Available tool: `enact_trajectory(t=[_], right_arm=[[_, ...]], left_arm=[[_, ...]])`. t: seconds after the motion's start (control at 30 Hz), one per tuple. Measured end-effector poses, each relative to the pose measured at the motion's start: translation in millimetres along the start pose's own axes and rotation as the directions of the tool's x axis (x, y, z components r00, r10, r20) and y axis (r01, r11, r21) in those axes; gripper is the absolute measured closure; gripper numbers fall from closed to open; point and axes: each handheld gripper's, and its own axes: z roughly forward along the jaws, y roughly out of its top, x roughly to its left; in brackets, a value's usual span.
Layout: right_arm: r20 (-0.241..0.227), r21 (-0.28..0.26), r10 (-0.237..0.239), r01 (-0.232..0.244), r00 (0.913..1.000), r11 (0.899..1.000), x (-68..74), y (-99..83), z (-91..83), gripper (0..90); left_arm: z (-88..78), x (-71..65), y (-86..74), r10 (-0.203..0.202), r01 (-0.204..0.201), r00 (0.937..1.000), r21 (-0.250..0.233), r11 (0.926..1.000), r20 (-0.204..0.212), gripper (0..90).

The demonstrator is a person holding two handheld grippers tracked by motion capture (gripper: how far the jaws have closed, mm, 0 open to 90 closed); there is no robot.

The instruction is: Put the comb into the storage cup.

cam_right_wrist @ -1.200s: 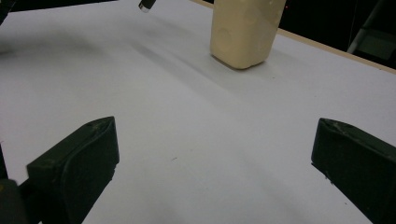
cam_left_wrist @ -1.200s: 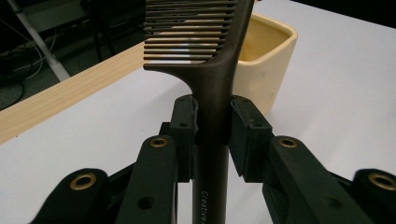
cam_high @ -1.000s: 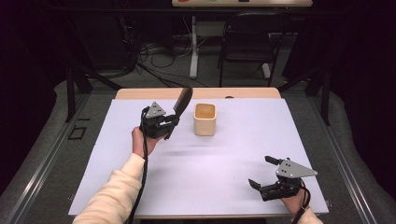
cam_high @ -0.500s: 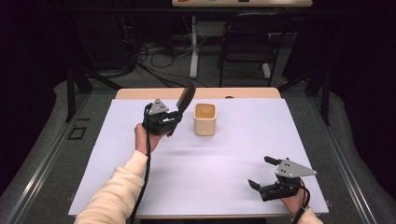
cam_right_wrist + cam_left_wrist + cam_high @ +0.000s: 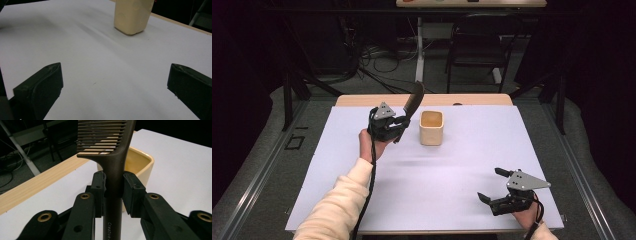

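A dark brown plastic comb (image 5: 110, 150), matte, with fine parallel teeth and a slim handle, is being pinched by its handle between the jaws of the left gripper (image 5: 398, 125) and held raised, teeth end uppermost, just left of a squarish cream cup (image 5: 431, 128). The cup is being borne by a white-covered table (image 5: 462, 170), where the right gripper (image 5: 493, 185) is being held near the front right corner, well apart, jaws spread.
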Motion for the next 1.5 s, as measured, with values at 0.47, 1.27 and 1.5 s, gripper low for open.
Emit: enact_trajectory(t=[0.47, 1.27, 1.5], right_arm=[[0.001, -0.001, 0.000, 0.000, 1.0000, 1.000, 0.1, 0.0, 0.0, 0.0], [0.001, -0.001, 0.000, 0.000, 1.0000, 1.000, 0.1, 0.0, -0.1, 0.0], [0.001, 0.000, -0.001, 0.001, 1.0000, 1.000, 0.1, 0.0, -0.2, 0.0]], left_arm=[[3.5, 1.1, 9.7, 0.000, 0.000, 1.0000, -0.010, 1.0000, -0.001, 72.5], [12.8, 1.3, 27.2, 0.005, -0.005, 0.9999, -0.022, 0.9997, -0.009, 72.5], [17.1, 0.0, 32.1, 0.009, -0.009, 0.9999, -0.026, 0.9996, -0.005, 72.5]])
